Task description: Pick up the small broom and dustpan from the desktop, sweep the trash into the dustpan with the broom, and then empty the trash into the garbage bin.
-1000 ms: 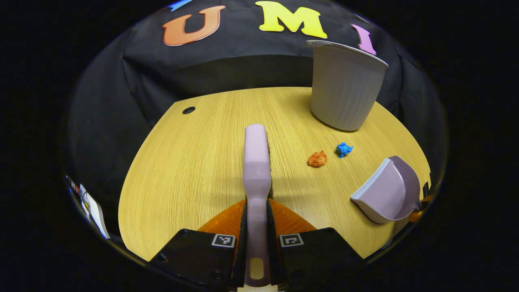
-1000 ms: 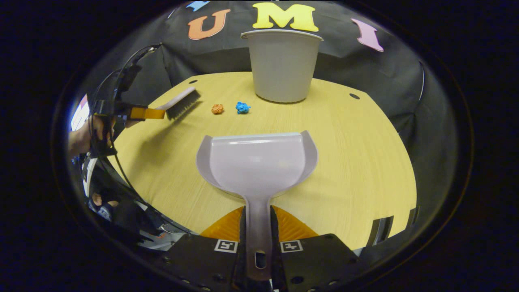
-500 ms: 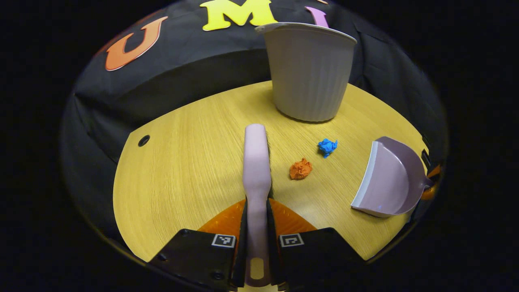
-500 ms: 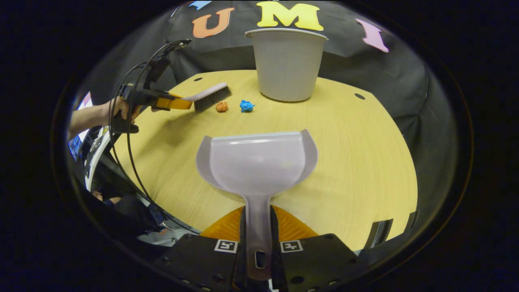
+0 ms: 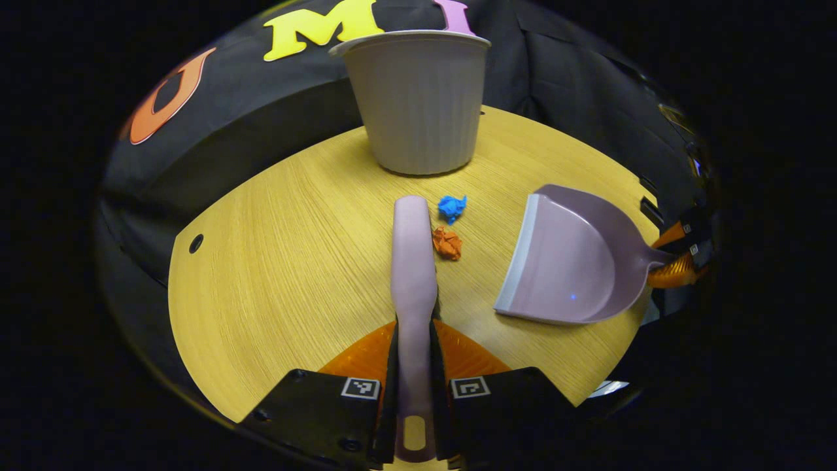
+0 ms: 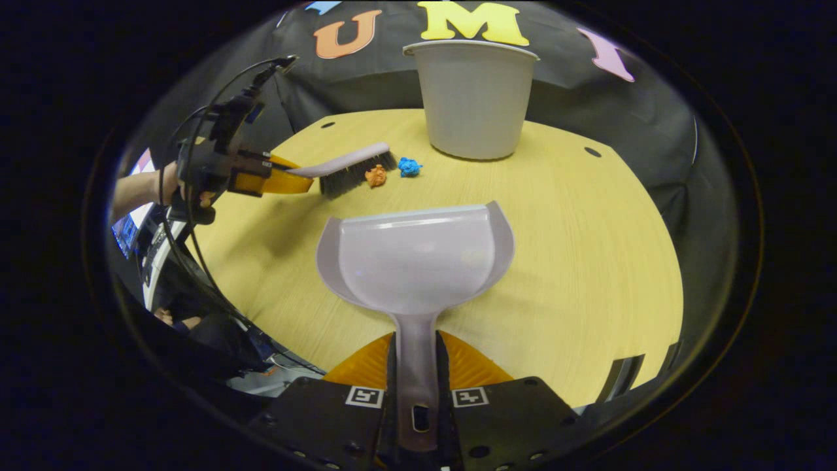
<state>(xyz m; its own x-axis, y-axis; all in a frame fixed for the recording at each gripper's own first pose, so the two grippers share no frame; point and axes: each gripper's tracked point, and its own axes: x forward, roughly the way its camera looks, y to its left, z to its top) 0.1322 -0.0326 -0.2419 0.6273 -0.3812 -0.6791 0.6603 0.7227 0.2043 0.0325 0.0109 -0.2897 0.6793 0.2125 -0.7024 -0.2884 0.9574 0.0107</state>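
Change: broom (image 5: pixel 413 252) is swinging in toward the trash compared with a second ago, its bristles now reaching the orange paper ball (image 5: pixel 447 243); the dustpan (image 5: pixel 570 258) is drawing nearer to the same spot.
Step in hand: both tools are already picked up, and sweeping is, by my reading, just beginning.
Left gripper (image 5: pixel 413 383): clenched on the broom's handle, both fingers pressing it.
Right gripper (image 6: pixel 416 392): grasping the dustpan's handle between both fingers, the pan's mouth facing the trash.
Trash: the orange ball is lying just beside the brush head, seemingly touching the bristles in the right gripper view; the blue paper ball (image 5: pixel 452 208) is sitting just beyond it, near the bin's foot.
Next move: the dustpan's lip probably needs setting flat on the wooden tabletop (image 5: pixel 294 261) close to the balls, then a stroke pushing both toward it.
Dustpan contents: no trash in it yet.
Garbage bin (image 5: pixel 416 101): standing upright at the table's far side; its inside is hidden.
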